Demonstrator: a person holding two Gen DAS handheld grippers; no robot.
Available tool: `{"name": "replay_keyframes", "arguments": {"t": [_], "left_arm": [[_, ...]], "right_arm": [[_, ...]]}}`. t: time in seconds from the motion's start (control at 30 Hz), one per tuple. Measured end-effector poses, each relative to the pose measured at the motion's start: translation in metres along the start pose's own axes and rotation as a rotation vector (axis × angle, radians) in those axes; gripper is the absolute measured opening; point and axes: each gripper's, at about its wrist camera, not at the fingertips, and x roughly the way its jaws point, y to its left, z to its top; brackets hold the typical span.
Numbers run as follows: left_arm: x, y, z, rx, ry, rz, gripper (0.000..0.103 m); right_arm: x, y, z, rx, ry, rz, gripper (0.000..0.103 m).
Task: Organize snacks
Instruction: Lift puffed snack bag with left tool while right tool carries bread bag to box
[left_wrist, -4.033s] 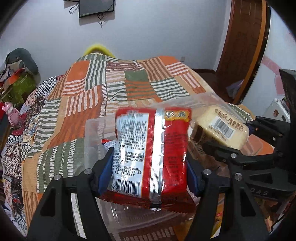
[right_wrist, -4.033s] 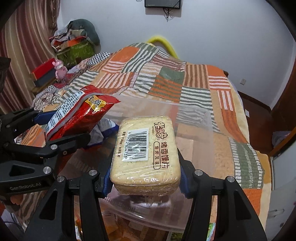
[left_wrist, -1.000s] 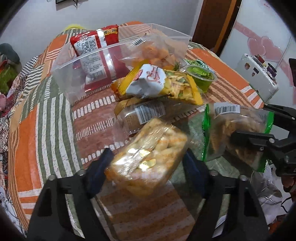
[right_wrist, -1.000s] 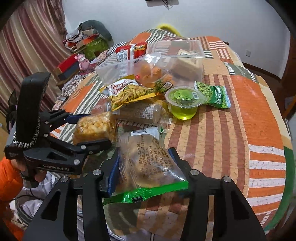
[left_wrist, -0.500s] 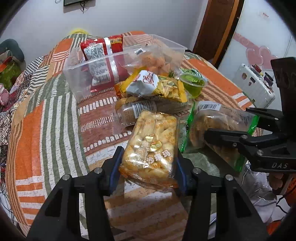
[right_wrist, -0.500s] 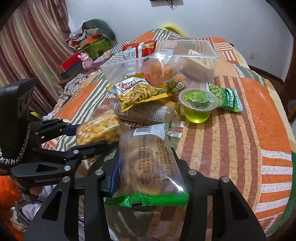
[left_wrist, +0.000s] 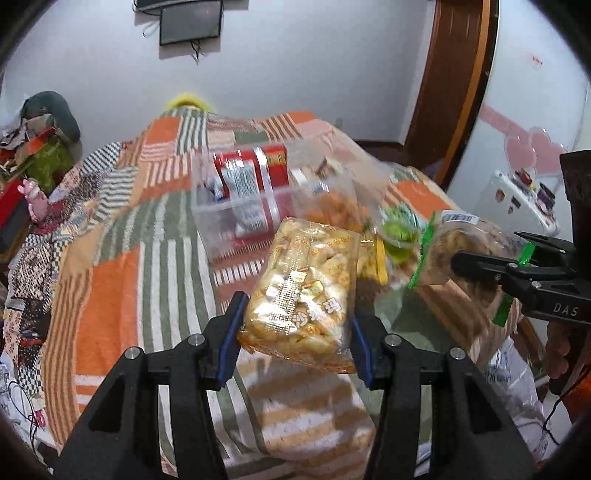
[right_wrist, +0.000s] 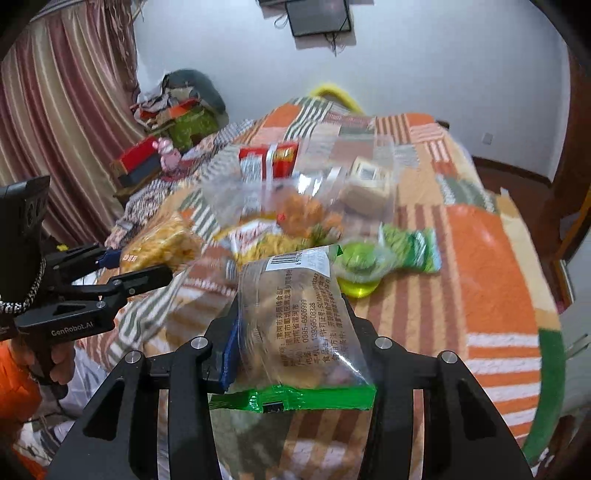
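Striped patchwork quilt (left_wrist: 122, 280) covers bed; apparently curtains (right_wrist: 70, 110) beyond.

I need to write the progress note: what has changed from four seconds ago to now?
Both grippers let go of their first snacks, which now stand in the clear bin. The left gripper took the golden puffed snack bag; the right gripper took the green-edged pastry bag. Both bags are now lifted. The bin, the jelly cup and the pea packet stayed.

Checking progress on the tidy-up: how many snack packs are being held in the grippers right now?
2. The yellow puffed-snack pack is clamped in the left gripper; the green-edged pastry bag in the right gripper.
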Motion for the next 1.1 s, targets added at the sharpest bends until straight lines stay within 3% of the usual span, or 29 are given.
{"name": "replay_keyframes", "arguments": {"t": [0.33,0.63,1.1], "left_arm": [[-0.011,0.003,0.045,0.001,-0.11,0.016,0.051],[0.0,0.007,0.082,-0.005,-0.146,0.007,0.051],[0.064,0.009,0.122,-0.018,-0.107,-0.009,0.051]], "right_arm": [[-0.017,-0.002,0.045,-0.035,-0.123,-0.059,0.042],[-0.016,-0.008,0.076,-0.039,-0.206,-0.09,0.042],[0.04,-0.027,0.106,-0.019,-0.174,-0.112,0.042]]}}
